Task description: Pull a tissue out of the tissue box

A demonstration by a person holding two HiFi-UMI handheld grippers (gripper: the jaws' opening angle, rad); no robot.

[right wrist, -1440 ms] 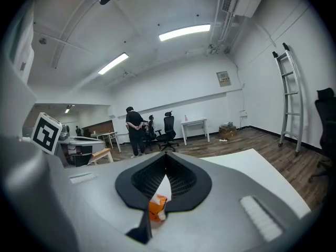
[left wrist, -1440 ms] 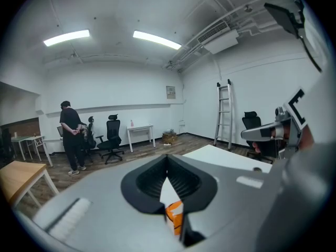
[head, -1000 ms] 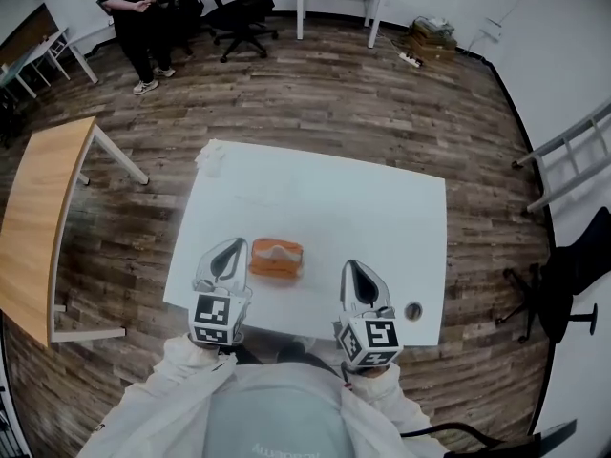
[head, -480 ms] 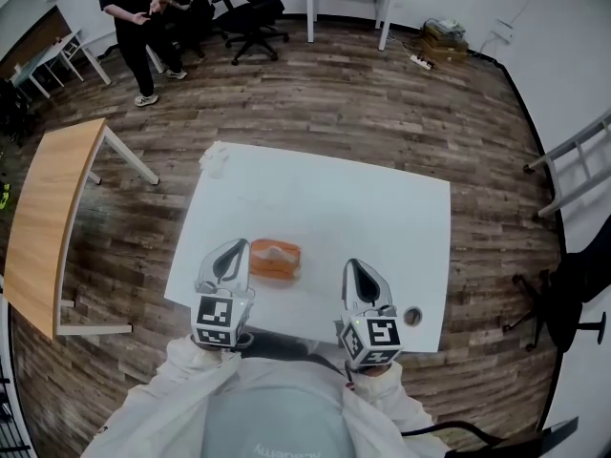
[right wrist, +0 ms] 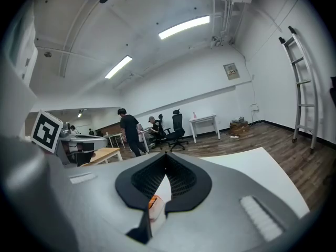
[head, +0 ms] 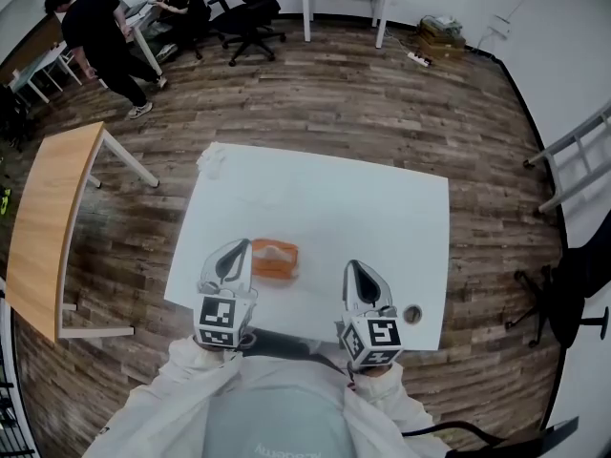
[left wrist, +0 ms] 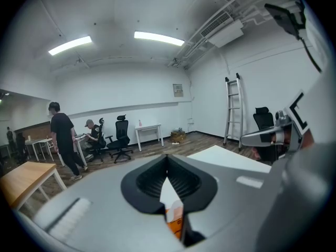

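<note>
An orange tissue box (head: 274,259) with a white tissue showing at its top slot stands near the front left of the white table (head: 363,218). My left gripper (head: 235,245) hovers just left of the box, jaws shut and empty. To the box's right, a short gap away, my right gripper (head: 352,265) is also shut and empty. In the left gripper view the closed jaw tips (left wrist: 168,156) meet, with the box (left wrist: 176,222) glimpsed below them. In the right gripper view the gripper (right wrist: 167,154) is shut, with a bit of the box (right wrist: 153,202) underneath.
A crumpled white tissue (head: 212,157) lies at the table's far left corner, and a round hole (head: 412,313) sits near its front right. A wooden table (head: 43,222) stands at left, a ladder (head: 573,151) and black chair (head: 578,284) at right, people (head: 95,36) and office chairs (head: 253,8) behind.
Both grippers and the box have stayed put. The person in black at the back has walked to the left.
</note>
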